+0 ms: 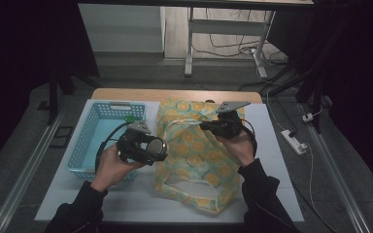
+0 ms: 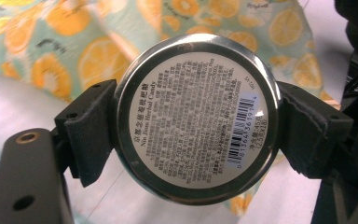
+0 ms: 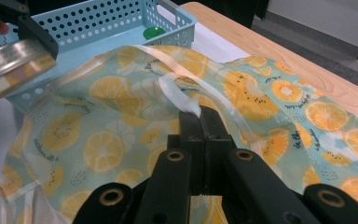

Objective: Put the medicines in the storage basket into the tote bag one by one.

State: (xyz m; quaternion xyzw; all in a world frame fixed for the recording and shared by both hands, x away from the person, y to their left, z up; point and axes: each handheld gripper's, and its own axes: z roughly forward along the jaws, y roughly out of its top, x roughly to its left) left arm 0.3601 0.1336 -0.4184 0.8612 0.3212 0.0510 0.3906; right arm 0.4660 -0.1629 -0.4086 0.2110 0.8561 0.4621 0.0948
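An orange-print fabric bag [image 1: 194,155] is lying on the tabletop [image 1: 272,160] beside a blue basket [image 1: 90,141]. The right gripper [image 3: 200,114] is pinching the bag's white handle [image 3: 175,86]. The left gripper [image 2: 196,121] is clamping a round tin [image 2: 196,119] above the bag's edge.

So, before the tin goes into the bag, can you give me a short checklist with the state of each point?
1. Left gripper holds the round tin by its sides, one pad on each: ok.
2. Right gripper is shut on the white handle of the orange-print bag: ok.
3. Bag mouth is open wide enough for the tin: cannot tell, the cloth looks flat.
4. Tin is next to the bag, over its left edge in the high view: ok.
5. Blue basket stays clear of the path to the bag: ok.
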